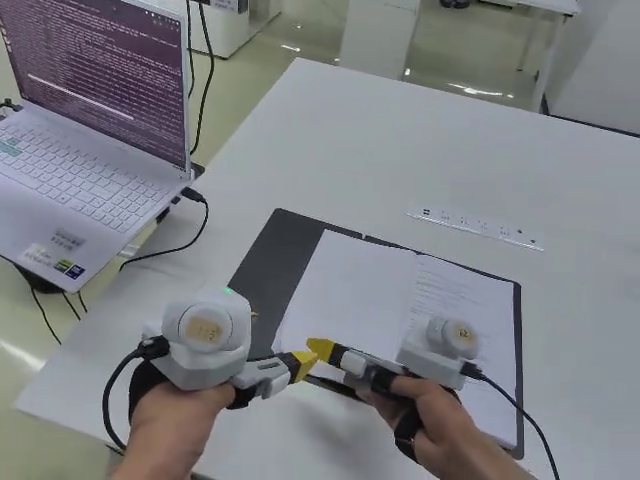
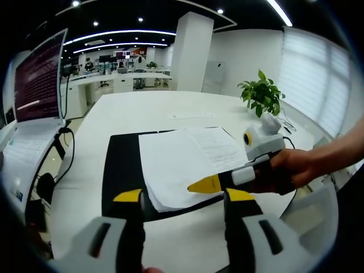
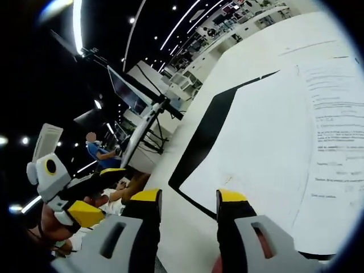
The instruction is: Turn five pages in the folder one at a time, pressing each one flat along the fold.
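Note:
A black folder (image 1: 262, 268) lies open on the white table, with a blank white page (image 1: 355, 290) on the left and a printed page (image 1: 455, 300) on the right. My left gripper (image 1: 297, 363) hovers at the folder's near edge, jaws open and holding nothing; its own view looks across the blank page (image 2: 176, 156). My right gripper (image 1: 324, 349) points left along that same near edge, jaws open and holding nothing. Its yellow tip sits close to the blank page's front edge. From the right gripper (image 3: 189, 196), the folder cover (image 3: 206, 133) and blank page (image 3: 256, 136) lie just ahead.
An open laptop (image 1: 85, 130) stands at the left with black cables (image 1: 172, 246) trailing toward the folder. A white power strip (image 1: 475, 224) lies beyond the folder. A potted plant (image 2: 263, 94) stands at the far right. The table's near edge is close to both hands.

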`<state>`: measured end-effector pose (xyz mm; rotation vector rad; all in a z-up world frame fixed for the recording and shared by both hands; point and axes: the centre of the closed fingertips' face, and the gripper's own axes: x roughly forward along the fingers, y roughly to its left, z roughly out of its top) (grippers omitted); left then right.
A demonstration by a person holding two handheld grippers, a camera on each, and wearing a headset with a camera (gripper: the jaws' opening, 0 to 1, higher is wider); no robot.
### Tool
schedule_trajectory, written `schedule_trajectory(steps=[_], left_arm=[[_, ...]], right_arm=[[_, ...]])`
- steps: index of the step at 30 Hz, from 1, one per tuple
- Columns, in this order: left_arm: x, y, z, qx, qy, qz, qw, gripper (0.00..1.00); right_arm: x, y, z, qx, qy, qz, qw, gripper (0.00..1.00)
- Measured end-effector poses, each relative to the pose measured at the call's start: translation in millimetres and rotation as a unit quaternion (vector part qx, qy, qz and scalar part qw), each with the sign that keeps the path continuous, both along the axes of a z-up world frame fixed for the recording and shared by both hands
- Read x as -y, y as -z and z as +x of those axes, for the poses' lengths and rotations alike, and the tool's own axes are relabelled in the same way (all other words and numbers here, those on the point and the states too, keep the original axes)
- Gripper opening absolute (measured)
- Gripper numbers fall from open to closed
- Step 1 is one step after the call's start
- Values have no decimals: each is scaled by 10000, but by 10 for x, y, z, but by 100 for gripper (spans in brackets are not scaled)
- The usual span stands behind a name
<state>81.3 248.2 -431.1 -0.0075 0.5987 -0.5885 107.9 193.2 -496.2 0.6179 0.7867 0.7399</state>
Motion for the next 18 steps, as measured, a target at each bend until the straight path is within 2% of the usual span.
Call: schedule_trajectory(steps=[8, 14, 18], left_arm=[[7, 137, -29, -146, 291, 53, 9995, 40], [-12, 256, -25, -299, 411, 93, 9987, 30], [-1, 360, -28, -402, 591, 198, 9972, 27]], right_arm=[[366, -17, -113, 221, 122, -405, 9989, 34], [638, -50, -156, 245, 558, -352, 9975, 33], [769, -64, -219, 273, 683, -380, 9966, 32]])
